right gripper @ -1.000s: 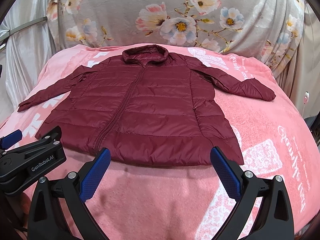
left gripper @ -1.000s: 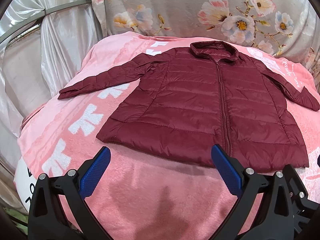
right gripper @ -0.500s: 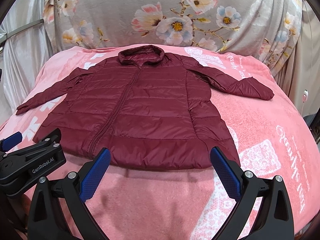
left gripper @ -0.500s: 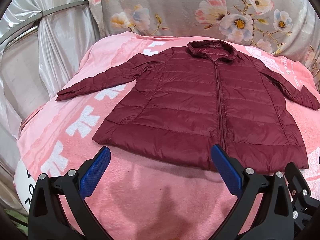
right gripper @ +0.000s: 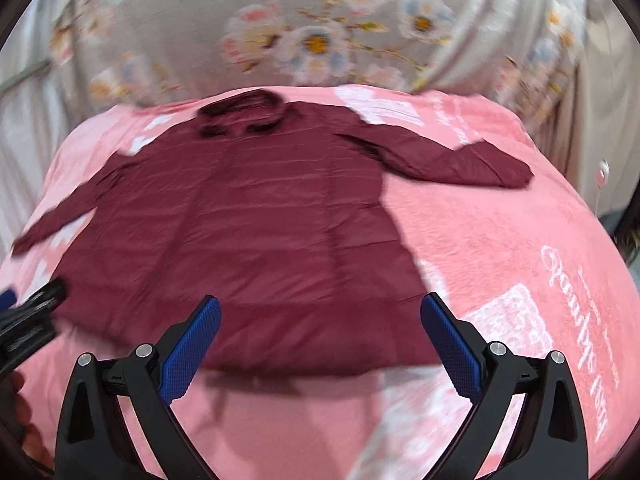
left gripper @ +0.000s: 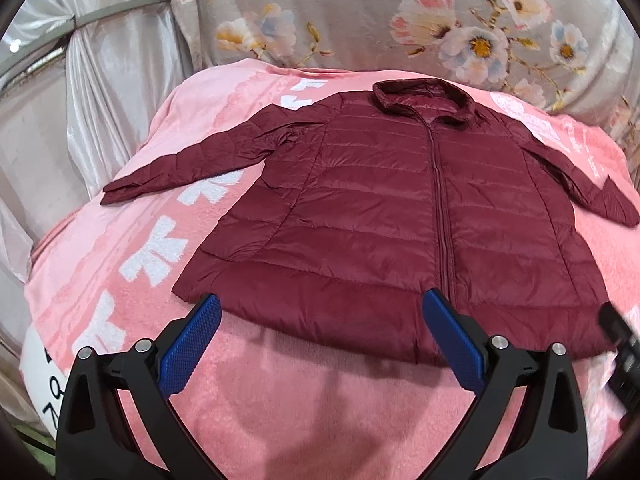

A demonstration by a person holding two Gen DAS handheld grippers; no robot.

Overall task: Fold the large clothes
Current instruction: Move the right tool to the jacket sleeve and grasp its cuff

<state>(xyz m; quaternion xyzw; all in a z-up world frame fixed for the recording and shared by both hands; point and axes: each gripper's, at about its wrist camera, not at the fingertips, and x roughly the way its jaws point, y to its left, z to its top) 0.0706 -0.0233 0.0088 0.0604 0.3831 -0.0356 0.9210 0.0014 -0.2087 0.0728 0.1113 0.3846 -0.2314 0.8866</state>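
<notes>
Maroon quilted jacket [left gripper: 384,216] spread flat, front up, zipped, collar far, hem near, both sleeves angled out to left and right. Lying on a pink blanket [left gripper: 132,184] with white lettering. Left gripper [left gripper: 320,312] hovering over the hem's left part, jaws released, empty. Right gripper [right gripper: 320,312] above the hem's right part, likewise spread, clasping nothing. Floral cloth [left gripper: 360,12] behind; right view blurred.

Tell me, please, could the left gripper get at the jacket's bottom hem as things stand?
Probably yes. The left gripper is open, the jacket's hem lies flat on the pink blanket right at its fingertips, and nothing lies between them.
</notes>
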